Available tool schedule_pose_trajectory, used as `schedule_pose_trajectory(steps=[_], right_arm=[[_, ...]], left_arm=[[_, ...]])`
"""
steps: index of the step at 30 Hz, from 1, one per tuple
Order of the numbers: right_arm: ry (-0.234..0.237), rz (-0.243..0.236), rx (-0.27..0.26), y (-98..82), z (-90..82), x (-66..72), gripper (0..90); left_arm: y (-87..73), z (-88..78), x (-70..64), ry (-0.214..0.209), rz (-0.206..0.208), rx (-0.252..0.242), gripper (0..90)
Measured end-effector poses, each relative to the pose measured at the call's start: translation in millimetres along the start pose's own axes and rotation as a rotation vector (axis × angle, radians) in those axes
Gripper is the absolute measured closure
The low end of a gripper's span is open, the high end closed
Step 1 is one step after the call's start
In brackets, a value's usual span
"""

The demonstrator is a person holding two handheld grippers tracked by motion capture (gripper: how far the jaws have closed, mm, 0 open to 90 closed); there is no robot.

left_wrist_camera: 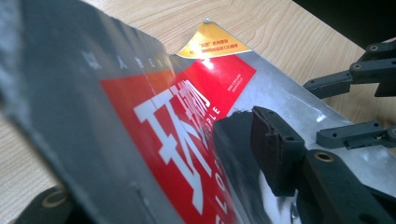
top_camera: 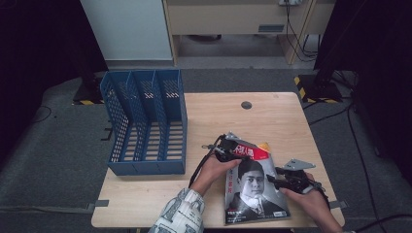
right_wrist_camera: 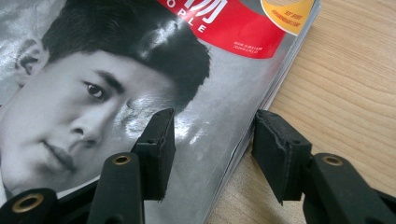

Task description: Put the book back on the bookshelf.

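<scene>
Two handheld grippers in use at the near side of the table point(top_camera: 272, 116).

Left hand point(top_camera: 214, 170): enters from the bottom edge of the high view in a patterned sleeve point(top_camera: 180, 213); carries the left gripper point(top_camera: 232, 149).

Right hand point(top_camera: 311, 201): enters at the near right corner; carries the right gripper point(top_camera: 274, 180), pointed left toward the magazine point(top_camera: 255, 187).

Magazine: lies on the near right part of the table, cover up, with a black-and-white portrait, a red title band and a yellow corner badge point(top_camera: 264, 145). Sits well apart from the rack. Far left corner appears raised at the left gripper.

Right gripper point(right_wrist_camera: 210, 144), own view: jaws about half apart, straddling the right edge of the magazine point(right_wrist_camera: 93, 93). One pad stands over the cover beside the portrait, the other over bare wood past the page edges. Nothing clamped. Also appears at the right of the left gripper view point(left_wrist_camera: 355, 102), close by.

Left gripper point(left_wrist_camera: 163, 177), own view: takes the title end of the magazine point(left_wrist_camera: 187, 107) between its jaws. Raised cover edge runs steeply across that view and hides one jaw; the other pad stands close to the cover near the portrait. Cannot tell whether the pads press on the paper. Yellow corner badge point(left_wrist_camera: 212, 42) curls up beyond.

Blue file rack point(top_camera: 145, 121): stands at the far left corner of the table, three slots, perforated walls, open side toward the near edge.

Round cable hole point(top_camera: 246, 105): set in the far edge of the tabletop, near the middle.
</scene>
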State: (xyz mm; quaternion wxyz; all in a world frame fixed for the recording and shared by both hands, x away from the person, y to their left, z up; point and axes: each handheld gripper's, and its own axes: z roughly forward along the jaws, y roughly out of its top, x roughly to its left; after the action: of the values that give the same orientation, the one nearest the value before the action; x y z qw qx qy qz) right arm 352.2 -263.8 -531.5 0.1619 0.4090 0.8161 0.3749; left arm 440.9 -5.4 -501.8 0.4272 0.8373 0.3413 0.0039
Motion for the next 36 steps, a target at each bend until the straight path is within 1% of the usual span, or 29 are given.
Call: schedule_pose_trajectory(steps=[6, 12, 13, 15, 17, 19, 21, 24, 27, 28, 29, 30, 32, 36], right_arm=[[-0.002, 0.003, -0.003, 0.1, 0.4, 0.2, 48.9], [0.002, 0.004, 0.000, 0.2, 0.3, 0.0, 48.7], [0.000, 0.005, -0.001, 0.2, 0.4, 0.1, 48.5], [0.000, 0.007, 0.001, 0.3, 0.3, 0.2, 48.2], [-0.001, 0.010, 0.001, 0.3, 0.5, 0.3, 47.1], [-0.006, 0.007, 0.002, 0.6, 0.9, 0.2, 44.9], [-0.010, -0.003, 0.001, 1.2, 1.0, 0.8, 44.4], [-0.009, -0.006, 0.006, 2.3, 0.6, 0.9, 43.0], [-0.008, -0.004, -0.001, 3.6, -0.7, 0.4, 39.8], [-0.008, -0.002, -0.010, 5.1, -2.5, 0.6, 35.3], [-0.008, -0.002, -0.010, 5.1, -2.5, 0.6, 35.3], [-0.011, -0.004, -0.014, 5.7, -3.3, 0.3, 32.5], [-0.009, 0.015, -0.032, 7.5, -5.9, -0.4, 28.7], [-0.021, -0.003, -0.048, 9.7, -7.6, -1.5, 21.7]], left_arm=[[0.1, -0.1, -0.7, 0.002, 0.000, -0.007, 59.9], [0.8, -1.0, -2.3, 0.010, 0.002, 0.004, 65.1], [1.0, -1.5, -2.6, 0.013, 0.006, 0.005, 67.2], [1.7, -2.9, -3.7, 0.020, 0.012, -0.004, 68.5], [3.0, -5.3, -4.8, 0.024, 0.005, -0.020, 74.2], [5.3, -8.1, -5.4, 0.017, 0.006, -0.031, 79.2], [7.6, -9.5, -7.6, 0.018, 0.011, -0.037, 80.7], [11.5, -12.1, -11.7, 0.023, 0.031, -0.042, 81.6], [16.2, -16.2, -15.6, 0.019, 0.051, -0.055, 82.2], [18.1, -17.7, -17.4, 0.014, 0.052, -0.062, 82.7], [19.6, -19.3, -18.2, 0.015, 0.064, -0.065, 82.7], [22.2, -22.1, -20.1, 0.017, 0.069, -0.072, 82.9], [26.5, -27.4, -22.0, 0.014, 0.083, -0.084, 83.5], [35.7, -38.4, -22.1, 0.008, 0.102, -0.109, 84.6]])
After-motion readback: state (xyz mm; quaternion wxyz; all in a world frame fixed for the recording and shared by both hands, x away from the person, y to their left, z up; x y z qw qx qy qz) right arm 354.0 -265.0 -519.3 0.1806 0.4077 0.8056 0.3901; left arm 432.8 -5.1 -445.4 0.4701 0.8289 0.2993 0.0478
